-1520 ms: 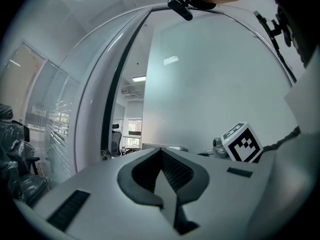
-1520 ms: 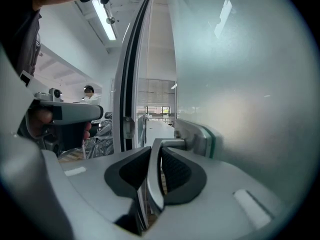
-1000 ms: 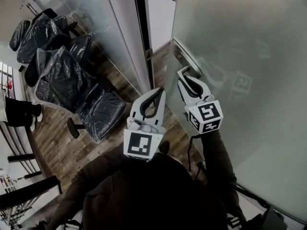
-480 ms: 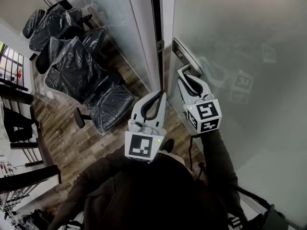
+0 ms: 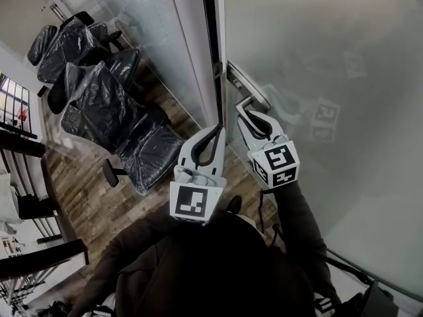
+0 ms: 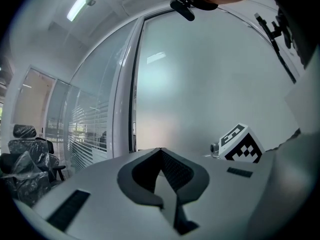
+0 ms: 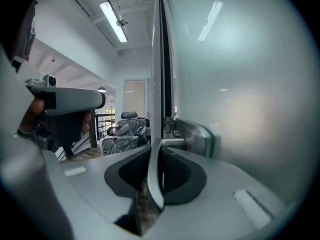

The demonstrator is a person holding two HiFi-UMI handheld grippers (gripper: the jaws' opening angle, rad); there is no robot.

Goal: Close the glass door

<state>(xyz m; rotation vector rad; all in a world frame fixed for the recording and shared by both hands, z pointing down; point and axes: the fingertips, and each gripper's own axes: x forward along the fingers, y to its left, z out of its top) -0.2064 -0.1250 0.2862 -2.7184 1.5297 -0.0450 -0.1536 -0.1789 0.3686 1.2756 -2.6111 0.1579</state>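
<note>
Handle (image 7: 170,143): pinched by right gripper (image 5: 247,115) — to pull glass door (image 5: 344,65) against frame (image 5: 210,45), nearly shut
Left gripper (image 5: 213,133): jaws pressed together, empty — idle beside it

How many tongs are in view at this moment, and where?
2. The right tongs are shut on the door handle of the glass door; the left tongs, shut and empty, hang just left of them.
</note>
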